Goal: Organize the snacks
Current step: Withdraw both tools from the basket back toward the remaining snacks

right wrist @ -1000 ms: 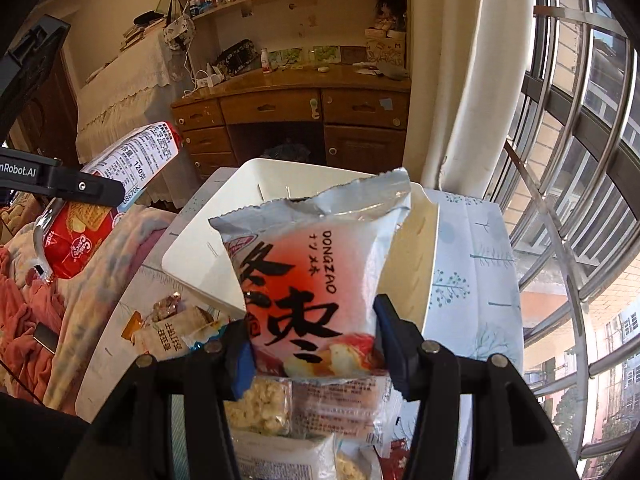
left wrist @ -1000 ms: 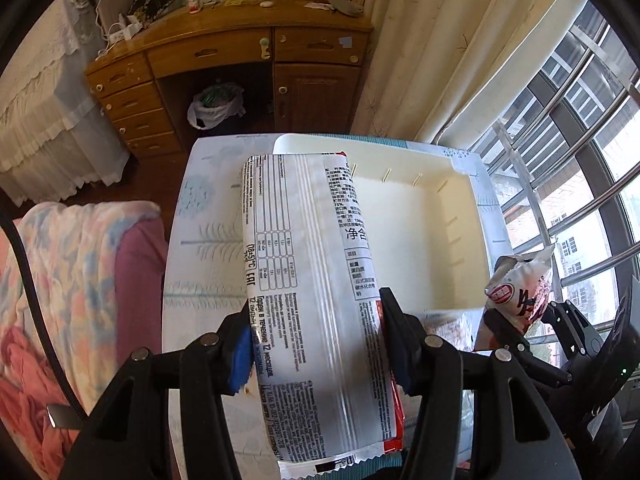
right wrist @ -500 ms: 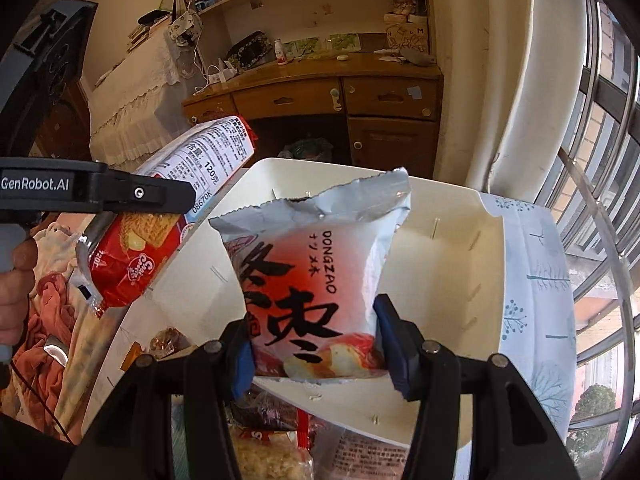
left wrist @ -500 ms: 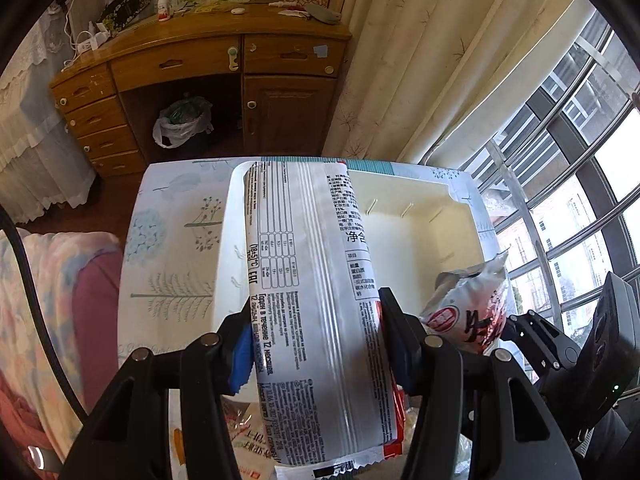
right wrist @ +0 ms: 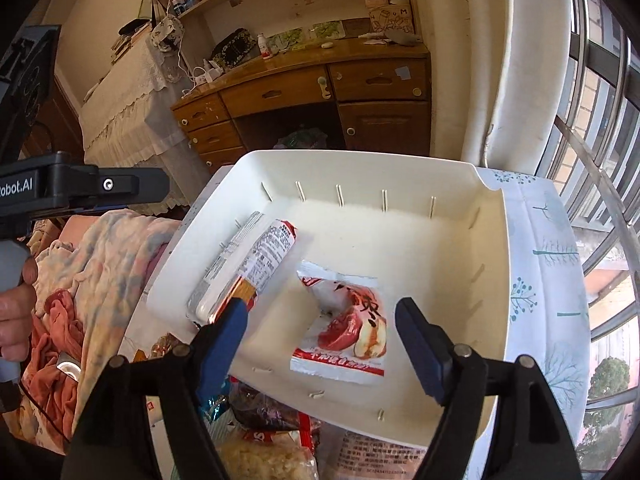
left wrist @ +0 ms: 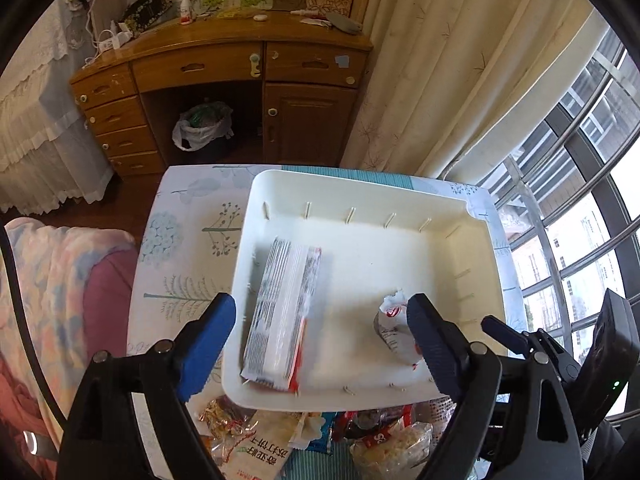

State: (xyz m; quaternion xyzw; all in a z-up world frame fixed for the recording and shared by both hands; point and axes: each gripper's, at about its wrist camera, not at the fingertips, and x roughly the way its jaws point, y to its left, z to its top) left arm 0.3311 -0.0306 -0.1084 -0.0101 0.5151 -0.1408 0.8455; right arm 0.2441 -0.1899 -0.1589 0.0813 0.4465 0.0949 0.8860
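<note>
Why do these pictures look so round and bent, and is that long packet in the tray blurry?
Left wrist view: a fisheye lens bows the window bars and leaves dark corners; the long biscuit packet is smeared, likely by motion. Right wrist view: the same curving, yet the packet and the red date snack bag look sharper; daylight from the window brightens the white tray.

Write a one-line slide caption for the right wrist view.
Open right gripper above the white bin, where a red-and-white snack pouch and a long cracker pack lie.
</note>
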